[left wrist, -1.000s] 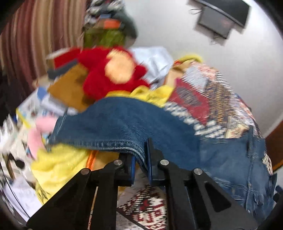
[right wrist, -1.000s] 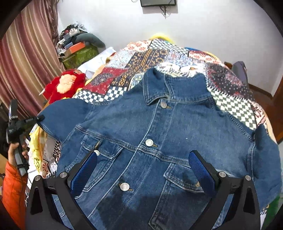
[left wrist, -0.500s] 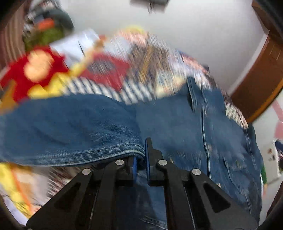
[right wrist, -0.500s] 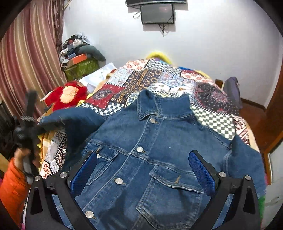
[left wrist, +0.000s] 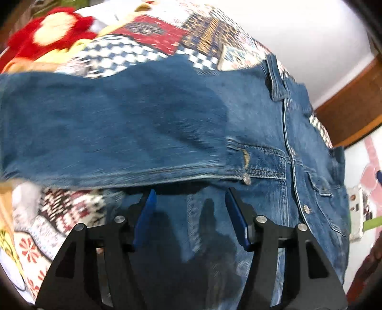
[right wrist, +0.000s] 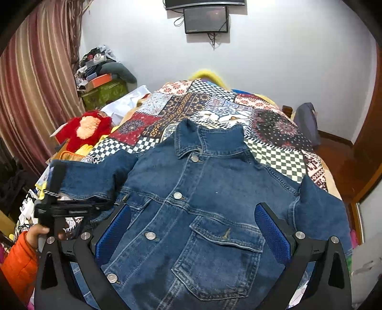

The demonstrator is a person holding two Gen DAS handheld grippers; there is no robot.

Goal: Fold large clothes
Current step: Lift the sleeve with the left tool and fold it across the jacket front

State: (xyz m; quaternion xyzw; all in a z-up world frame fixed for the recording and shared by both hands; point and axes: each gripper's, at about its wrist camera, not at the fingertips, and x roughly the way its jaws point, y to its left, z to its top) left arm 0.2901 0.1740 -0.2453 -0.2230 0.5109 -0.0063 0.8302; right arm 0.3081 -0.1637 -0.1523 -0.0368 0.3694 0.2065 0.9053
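Note:
A blue denim jacket (right wrist: 214, 190) lies front up, buttoned, on a patchwork bedspread (right wrist: 203, 107). Its left sleeve (right wrist: 95, 176) is drawn in toward the chest; in the left wrist view this sleeve (left wrist: 107, 126) stretches across just beyond the fingertips. My left gripper (left wrist: 190, 190) hangs above the jacket front (left wrist: 262, 119) with its jaws opening, and no cloth is pinched between the pads. From the right wrist view the left gripper (right wrist: 102, 205) sits at the sleeve's cuff, held by a hand in an orange sleeve (right wrist: 19, 262). My right gripper (right wrist: 192, 207) is open above the jacket's lower front.
A red plush toy (right wrist: 88, 128) lies at the bed's left edge beside a striped curtain (right wrist: 35, 95). Boxes and clothes (right wrist: 102, 78) are piled in the far left corner. A screen (right wrist: 205, 16) hangs on the back wall. A wooden door (right wrist: 367, 143) stands at right.
The left gripper carried the sleeve cuff inward over the jacket, then opened and let it go. The right gripper pulled back and up slightly, staying open.

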